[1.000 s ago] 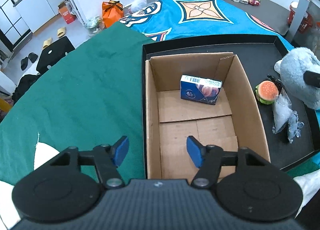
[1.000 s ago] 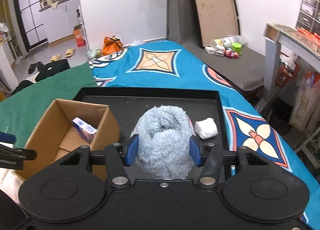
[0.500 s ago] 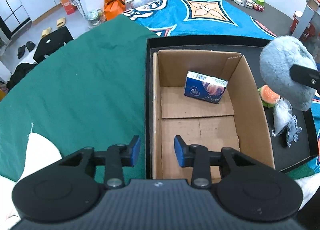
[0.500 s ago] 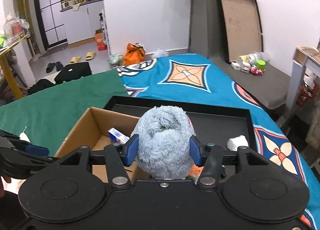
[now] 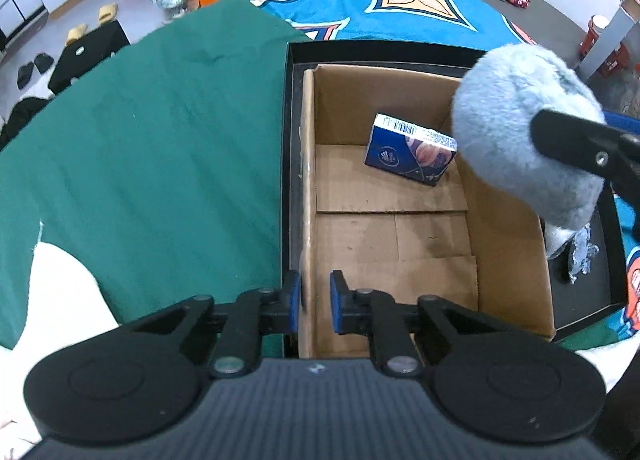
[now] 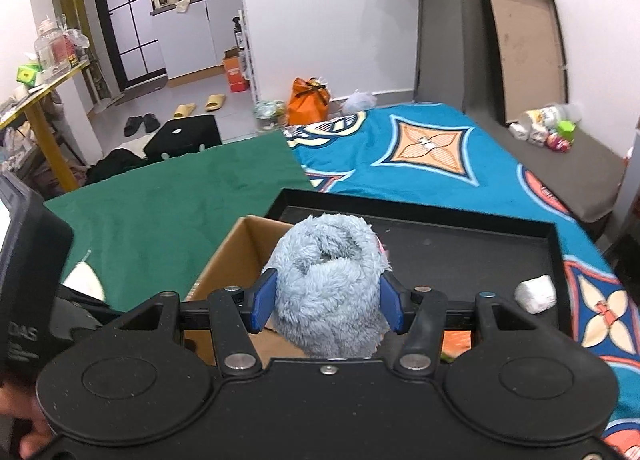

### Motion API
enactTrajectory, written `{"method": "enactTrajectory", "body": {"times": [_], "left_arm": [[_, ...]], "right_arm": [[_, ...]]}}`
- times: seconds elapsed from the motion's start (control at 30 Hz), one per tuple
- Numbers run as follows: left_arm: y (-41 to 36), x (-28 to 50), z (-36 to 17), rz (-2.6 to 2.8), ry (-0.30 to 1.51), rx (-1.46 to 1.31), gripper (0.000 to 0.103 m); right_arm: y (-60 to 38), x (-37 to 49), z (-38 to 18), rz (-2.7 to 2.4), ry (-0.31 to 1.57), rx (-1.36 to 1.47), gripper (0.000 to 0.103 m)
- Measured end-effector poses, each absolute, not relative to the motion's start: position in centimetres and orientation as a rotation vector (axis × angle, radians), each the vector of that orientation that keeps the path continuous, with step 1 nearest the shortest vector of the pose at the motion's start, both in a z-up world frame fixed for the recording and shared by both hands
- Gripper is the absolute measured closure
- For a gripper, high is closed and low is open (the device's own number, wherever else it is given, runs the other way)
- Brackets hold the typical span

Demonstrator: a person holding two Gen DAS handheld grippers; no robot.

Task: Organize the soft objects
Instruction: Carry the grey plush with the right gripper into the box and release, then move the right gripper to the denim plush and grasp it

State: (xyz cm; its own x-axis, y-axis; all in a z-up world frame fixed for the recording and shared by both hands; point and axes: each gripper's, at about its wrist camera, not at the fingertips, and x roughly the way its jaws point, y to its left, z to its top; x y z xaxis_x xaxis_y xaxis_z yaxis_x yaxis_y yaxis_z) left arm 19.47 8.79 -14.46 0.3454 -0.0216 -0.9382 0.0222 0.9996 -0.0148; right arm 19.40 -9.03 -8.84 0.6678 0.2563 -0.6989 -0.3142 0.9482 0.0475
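Note:
My right gripper [image 6: 327, 307] is shut on a fluffy grey-blue plush toy [image 6: 329, 280] and holds it in the air over the right wall of an open cardboard box [image 5: 506, 227]. The plush also shows in the left wrist view [image 5: 516, 131]. A blue tissue pack [image 5: 410, 147] lies at the far end of the box. My left gripper [image 5: 315, 302] is shut on the box's near left wall [image 5: 307, 219], one finger inside and one outside.
The box stands in a black tray [image 6: 460, 244] on a bed with a green cloth [image 5: 140, 139] and a blue patterned cover [image 6: 420, 147]. A white wad [image 6: 535, 294] and a clear crumpled bag [image 5: 582, 256] lie in the tray right of the box.
My right gripper has carried the plush up and left, from the tray to over the box. My left gripper has closed onto the box's left wall.

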Motion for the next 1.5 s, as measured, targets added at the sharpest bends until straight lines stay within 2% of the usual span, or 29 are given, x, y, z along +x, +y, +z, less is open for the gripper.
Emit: {"method": "enactTrajectory", "body": {"times": [0.6, 0.67, 0.7, 0.73, 0.77, 1.07, 1.5], "left_arm": [[9.8, 19.7, -14.9, -0.032, 1.234, -0.076, 0.091], [9.8, 19.8, -14.9, -0.032, 1.236, -0.072, 0.091], [9.7, 19.8, -14.9, -0.031, 1.238, -0.072, 0.091], [9.7, 19.8, -15.0, -0.029, 1.241, -0.072, 0.091], [9.8, 19.8, -15.0, -0.026, 1.241, -0.071, 0.091], [8.9, 19.5, -14.6, -0.026, 1.213, -0.027, 0.09], [7.6, 19.1, -14.0, 0.035, 1.192, 0.076, 0.086]], "right_arm": [[-6.7, 21.2, -10.3, 0.383, 0.895, 0.085, 0.05], [-6.7, 21.4, -10.4, 0.403, 0.888, 0.119, 0.044], [-6.8, 21.5, -10.8, 0.412, 0.888, 0.142, 0.036], [-6.9, 21.8, -11.3, 0.414, 0.905, 0.163, 0.019], [-7.3, 22.2, -12.1, 0.393, 0.937, 0.187, 0.015], [-10.7, 20.8, -13.9, 0.351, 1.009, 0.264, 0.016], [-12.3, 18.8, -11.9, 0.327, 0.933, 0.153, 0.017]]}}
